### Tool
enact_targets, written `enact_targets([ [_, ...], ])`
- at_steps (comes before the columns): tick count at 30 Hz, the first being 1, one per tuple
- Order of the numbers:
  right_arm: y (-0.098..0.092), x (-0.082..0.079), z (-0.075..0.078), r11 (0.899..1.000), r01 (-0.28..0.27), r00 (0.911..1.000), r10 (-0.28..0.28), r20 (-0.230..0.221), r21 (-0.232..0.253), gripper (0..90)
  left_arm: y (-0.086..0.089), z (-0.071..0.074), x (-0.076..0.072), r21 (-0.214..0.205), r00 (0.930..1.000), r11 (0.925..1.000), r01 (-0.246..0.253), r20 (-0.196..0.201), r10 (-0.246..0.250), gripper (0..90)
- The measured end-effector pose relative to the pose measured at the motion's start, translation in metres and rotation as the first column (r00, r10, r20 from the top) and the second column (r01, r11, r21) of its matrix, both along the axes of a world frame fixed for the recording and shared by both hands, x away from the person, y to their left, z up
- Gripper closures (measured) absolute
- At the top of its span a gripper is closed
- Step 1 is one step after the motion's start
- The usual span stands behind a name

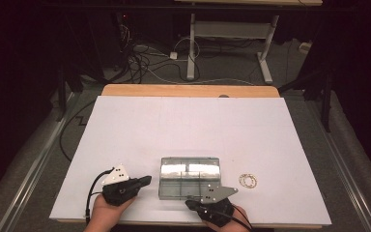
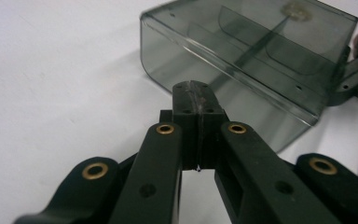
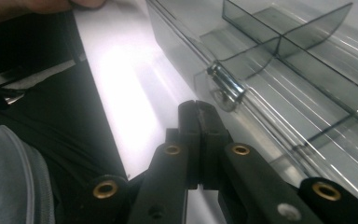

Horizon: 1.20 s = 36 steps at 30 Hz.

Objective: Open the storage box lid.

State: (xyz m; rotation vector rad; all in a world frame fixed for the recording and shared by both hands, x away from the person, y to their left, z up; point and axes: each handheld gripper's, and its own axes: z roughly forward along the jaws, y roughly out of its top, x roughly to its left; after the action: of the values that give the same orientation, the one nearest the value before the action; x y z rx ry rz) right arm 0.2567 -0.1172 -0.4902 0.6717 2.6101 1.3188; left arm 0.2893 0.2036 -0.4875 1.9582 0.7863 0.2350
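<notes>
Compartment box (image 1: 190, 177) of smoky clear plastic lies open and flat on the white table cover (image 1: 174, 125), near the front edge and roughly midway between the two grippers. In the high view its lid half catches a bright glare along the far side, while thin dividers split the near half into cells. From the left gripper view the box (image 2: 242, 60) stands just ahead of the jaw tips and slightly to their right, its rounded corner and long side wall turned toward them, with a small gap of bare cover between wall and tips. From the right gripper view the box (image 3: 298, 79) runs up the right side of the frame, and its small clear latch tab (image 3: 223, 88) sits just beyond the tips, near them but not touching. Left gripper (image 1: 146, 181) rests low at the box's left side, pointing toward it, jaws pressed fully together with nothing between them (image 2: 197, 100). Right gripper (image 1: 189, 203) sits at the box's near edge, its jaws likewise closed flat against each other and empty (image 3: 197, 116). Well off to the right of the box lies a small coil of thin pale rings (image 1: 248, 181), apart from everything else.
</notes>
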Motion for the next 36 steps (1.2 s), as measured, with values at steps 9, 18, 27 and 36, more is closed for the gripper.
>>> enact_targets([
  [9, 0.0000, 0.0009, -0.0007, 1.000, 0.015, 0.9999, -0.015, 0.001, -0.005, 90.0, -0.0048, -0.0013, 0.0043, 0.026, 0.9999, 0.9996, 0.011, 0.003, -0.011, 88.1],
  [18, -0.0016, 0.0021, -0.0005, 1.000, 0.014, 0.9999, -0.014, -0.010, 0.015, 90.0, -0.0050, -0.0014, 0.0040, 0.027, 0.9999, 0.9996, 0.011, 0.004, -0.011, 88.0],
  [27, -0.0025, 0.0026, -0.0003, 1.000, 0.012, 0.9997, -0.011, -0.021, 0.028, 90.0, -0.0054, -0.0013, 0.0041, 0.033, 0.9999, 0.9993, 0.016, 0.004, -0.016, 88.0],
  [36, -0.0042, 0.0031, 0.0000, 0.999, 0.002, 0.9997, -0.001, -0.023, 0.048, 90.0, -0.0058, -0.0013, 0.0039, 0.037, 0.9998, 0.9992, 0.018, 0.004, -0.018, 88.0],
])
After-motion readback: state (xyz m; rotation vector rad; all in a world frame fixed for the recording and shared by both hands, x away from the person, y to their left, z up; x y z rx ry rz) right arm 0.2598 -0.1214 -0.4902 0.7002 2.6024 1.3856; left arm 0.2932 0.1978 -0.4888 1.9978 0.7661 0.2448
